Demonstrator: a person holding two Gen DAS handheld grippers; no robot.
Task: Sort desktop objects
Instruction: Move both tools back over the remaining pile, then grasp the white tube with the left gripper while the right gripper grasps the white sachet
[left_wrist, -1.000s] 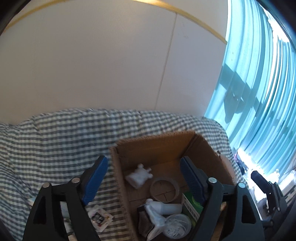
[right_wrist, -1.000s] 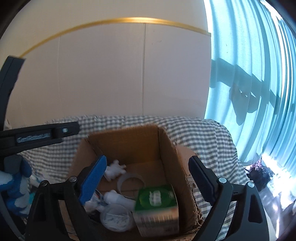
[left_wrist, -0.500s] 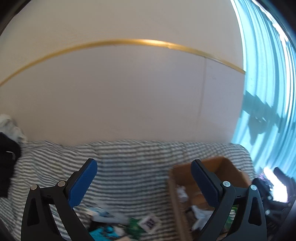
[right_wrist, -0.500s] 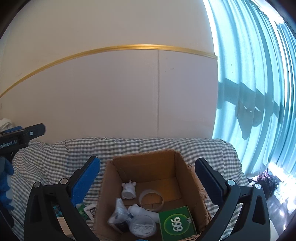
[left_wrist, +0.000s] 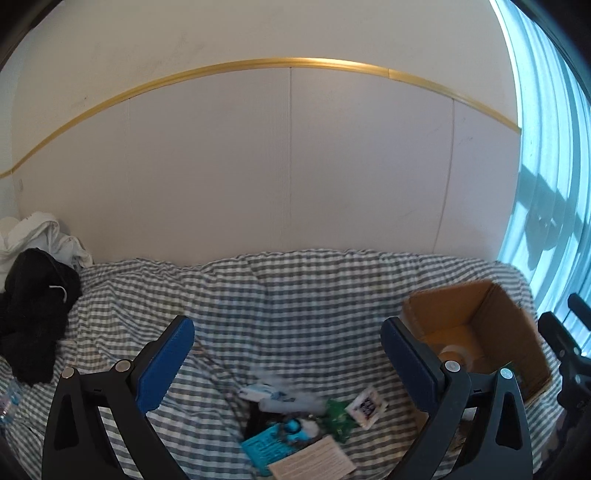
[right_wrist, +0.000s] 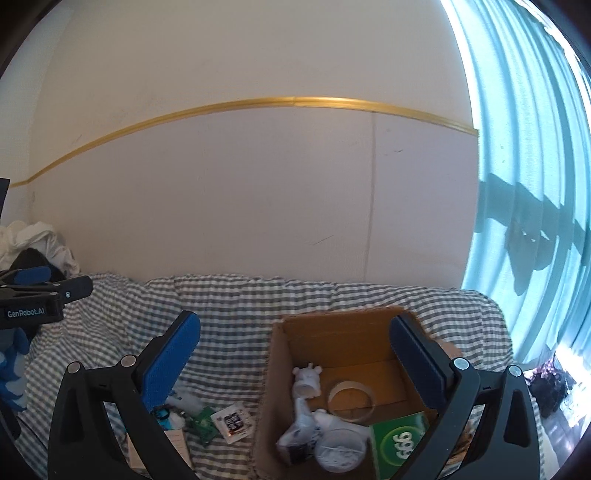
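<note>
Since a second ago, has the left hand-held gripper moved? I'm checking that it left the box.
Yes. The left hand-held gripper has swung left: it was over the cardboard box, which now sits at its right, with loose items ahead.

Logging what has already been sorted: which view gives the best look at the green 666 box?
The right wrist view: the green 666 box lies in the cardboard box, its top and "666" print in full sight. In the left wrist view only a green sliver shows behind the left gripper finger.
</note>
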